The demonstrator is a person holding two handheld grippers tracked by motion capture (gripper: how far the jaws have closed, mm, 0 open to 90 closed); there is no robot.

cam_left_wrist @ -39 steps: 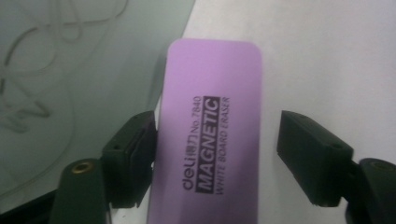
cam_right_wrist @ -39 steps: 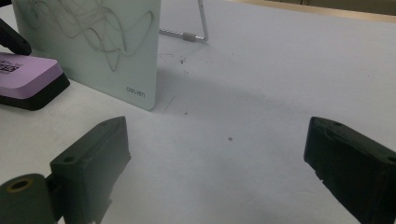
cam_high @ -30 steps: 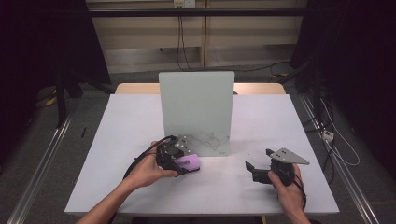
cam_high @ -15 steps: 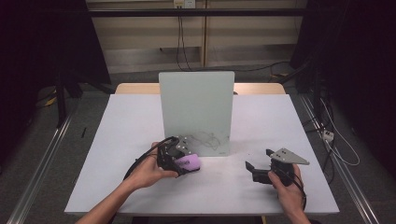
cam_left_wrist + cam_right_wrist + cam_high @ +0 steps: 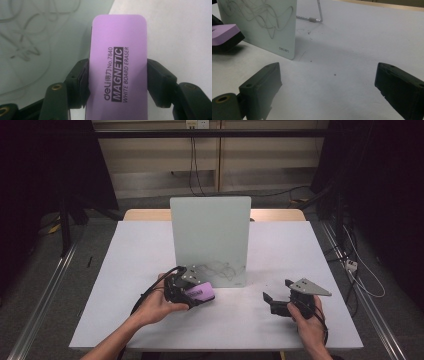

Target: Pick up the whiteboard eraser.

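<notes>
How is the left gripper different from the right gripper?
The left gripper is shut on a purple eraser; the right gripper is open and holds nothing. The left gripper sits at the foot of the whiteboard; the right gripper is off to its side. Both have black jaws.

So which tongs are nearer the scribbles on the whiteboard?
Left. The left tongs, gripping the eraser, sit just below the scribbles at the whiteboard foot; the right tongs rest open off to the side.
</notes>
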